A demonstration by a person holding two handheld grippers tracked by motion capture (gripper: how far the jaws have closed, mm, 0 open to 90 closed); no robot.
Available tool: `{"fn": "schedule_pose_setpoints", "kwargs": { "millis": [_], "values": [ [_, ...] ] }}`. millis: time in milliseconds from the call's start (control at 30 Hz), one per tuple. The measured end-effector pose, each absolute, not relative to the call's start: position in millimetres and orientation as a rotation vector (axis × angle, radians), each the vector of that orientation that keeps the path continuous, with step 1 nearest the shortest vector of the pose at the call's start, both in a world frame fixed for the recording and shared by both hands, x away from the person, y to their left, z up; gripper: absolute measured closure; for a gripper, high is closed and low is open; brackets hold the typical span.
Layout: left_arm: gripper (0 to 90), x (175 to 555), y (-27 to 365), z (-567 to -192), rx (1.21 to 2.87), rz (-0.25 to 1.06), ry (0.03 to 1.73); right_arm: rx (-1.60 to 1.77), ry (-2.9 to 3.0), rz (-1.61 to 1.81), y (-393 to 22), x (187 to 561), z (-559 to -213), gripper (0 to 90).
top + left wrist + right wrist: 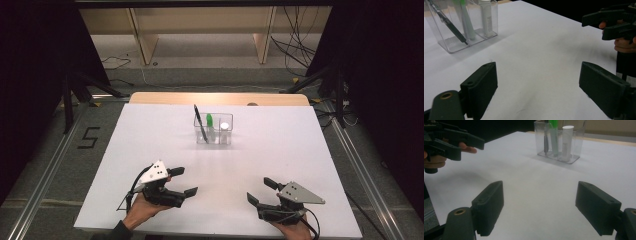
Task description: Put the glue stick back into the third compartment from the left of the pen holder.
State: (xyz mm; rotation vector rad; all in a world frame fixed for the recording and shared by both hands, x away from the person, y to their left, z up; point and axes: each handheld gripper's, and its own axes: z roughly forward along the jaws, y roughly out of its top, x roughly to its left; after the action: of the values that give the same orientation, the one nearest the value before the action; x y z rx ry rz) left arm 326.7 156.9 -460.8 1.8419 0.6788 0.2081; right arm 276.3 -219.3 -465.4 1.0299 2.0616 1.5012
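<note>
1. Clear plastic organizer stands mid-table on the white table, well ahead of both tools; it looks light and rigid, so a sideways knock could slide or tip it.
2. Black pen leans tilted in the organizer's left compartment with its top sticking out above the rim; a tool coming in low from the left could clip it and lever the box over.
3. Green-capped marker stands in the middle compartment and the white-capped tube in the right one, close together; wide jaws may catch two items or the divider walls instead of one.
4. Smooth round barrels are likely to slip or twist in flat jaws if pinched off-centre.
5. Left tool rests near the front-left of the table with jaws wide apart, holding nothing.
6. Right tool sits front-right, jaws also spread wide and empty.
7. Both tools are well apart from the organizer and point toward each other; reaching in together risks them colliding over the box.
8. In the left gripper view the organizer is see-through with contents readable; the label on the tube is too blurred to tell.
</note>
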Motion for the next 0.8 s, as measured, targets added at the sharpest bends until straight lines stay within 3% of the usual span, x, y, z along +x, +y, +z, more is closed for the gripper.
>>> {"fn": "schedule_pose_setpoints", "kwargs": {
  "millis": [800],
  "values": [
    [10.7, 311.6, 177.3, -463.9, 1.818, 0.21, 0.748, 1.043, 2.082, 1.502, -220.2, 274.2, -468.2, 23.0]
  ]
}}
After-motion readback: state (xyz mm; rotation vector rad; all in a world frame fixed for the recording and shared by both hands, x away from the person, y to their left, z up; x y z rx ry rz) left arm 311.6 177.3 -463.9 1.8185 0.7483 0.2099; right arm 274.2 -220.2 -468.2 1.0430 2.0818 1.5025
